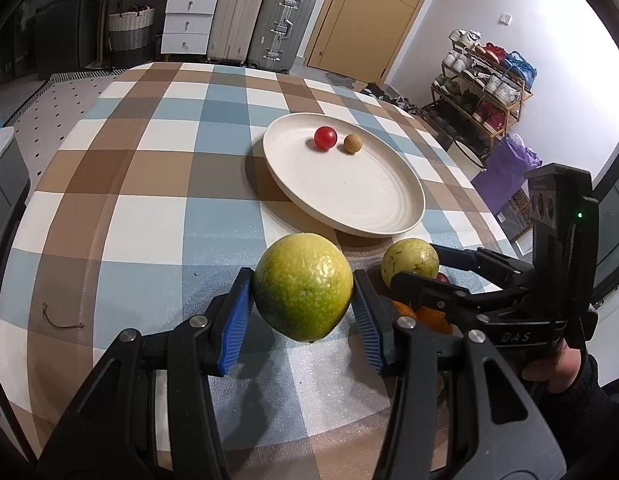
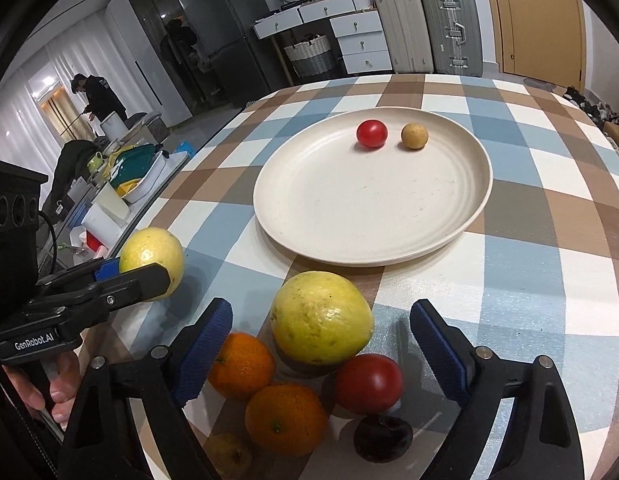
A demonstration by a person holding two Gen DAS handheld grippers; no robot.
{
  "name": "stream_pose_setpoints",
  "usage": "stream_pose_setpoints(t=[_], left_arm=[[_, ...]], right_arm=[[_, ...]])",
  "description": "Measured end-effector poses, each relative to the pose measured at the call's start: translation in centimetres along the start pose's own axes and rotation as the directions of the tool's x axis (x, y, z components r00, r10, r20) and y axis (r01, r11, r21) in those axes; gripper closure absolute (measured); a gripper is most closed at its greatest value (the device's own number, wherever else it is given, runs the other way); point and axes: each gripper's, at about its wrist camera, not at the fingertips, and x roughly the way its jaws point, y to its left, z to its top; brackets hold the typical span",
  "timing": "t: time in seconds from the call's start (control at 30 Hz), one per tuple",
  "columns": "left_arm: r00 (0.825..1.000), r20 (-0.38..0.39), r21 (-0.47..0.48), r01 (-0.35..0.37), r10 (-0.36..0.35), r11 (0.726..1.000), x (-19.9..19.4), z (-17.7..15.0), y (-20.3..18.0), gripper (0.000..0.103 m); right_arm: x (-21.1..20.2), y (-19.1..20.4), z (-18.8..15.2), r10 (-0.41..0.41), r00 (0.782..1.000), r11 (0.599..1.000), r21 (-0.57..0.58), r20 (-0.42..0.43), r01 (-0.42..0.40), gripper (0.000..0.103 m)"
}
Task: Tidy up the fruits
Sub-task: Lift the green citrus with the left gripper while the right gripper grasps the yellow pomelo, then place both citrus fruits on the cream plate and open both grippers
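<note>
My left gripper (image 1: pixel 303 304) is shut on a yellow-green citrus fruit (image 1: pixel 303 286) and holds it above the checked table; it also shows in the right wrist view (image 2: pixel 151 254). My right gripper (image 2: pixel 321 344) is open, its jaws either side of a second yellow-green fruit (image 2: pixel 321 316) on top of a fruit pile with two oranges (image 2: pixel 241 364), a red tomato (image 2: pixel 367 382) and a dark plum (image 2: pixel 383 438). The white plate (image 2: pixel 349 216) holds a small red tomato (image 2: pixel 371 133) and a small tan fruit (image 2: pixel 414 135).
The checked tablecloth (image 1: pixel 149 184) covers a round table. A small brown string (image 1: pixel 61 318) lies near its left edge. Suitcases (image 1: pixel 261 20), white drawers and a shoe rack (image 1: pixel 485 80) stand beyond the table. A cluttered counter (image 2: pixel 109 184) is on the left.
</note>
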Motion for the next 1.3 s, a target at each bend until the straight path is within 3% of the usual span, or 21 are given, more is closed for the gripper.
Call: stream_pose_setpoints(t=[0.07,0.17,0.33,0.83,1.3], left_arm=[[1.000,-0.001,-0.001,0.001,-0.001,1.000,0.0,0.0,0.0,0.057],[1.000,-0.002,0.001,0.003,-0.003,1.000,0.2,0.0,-0.2,0.057],[1.000,-0.001,0.002,0.004,-0.004,1.000,0.3,0.1,-0.3,0.057],[1.000,-0.002,0.023,0.022,-0.022,0.999,0.4,1.7,-1.7,0.057],[0.999,-0.014,0.034,0.029,-0.029,0.999,2.8,6.1,-2.9,0.057]], right_arm=[[0.3,0.0,0.0,0.009,1.000,1.000,0.000,-0.014,-0.009,0.021],[0.7,-0.1,0.0,0.000,1.000,1.000,-0.006,-0.025,-0.001,0.026],[0.8,-0.5,-0.2,0.025,1.000,1.000,0.002,-0.014,-0.025,0.052],[-2.4,-0.7,-0.3,0.079,0.993,0.996,0.028,0.083,-0.082,0.052],[-4.3,-2.6,1.4,0.115,0.981,0.991,0.050,0.154,-0.124,0.052]])
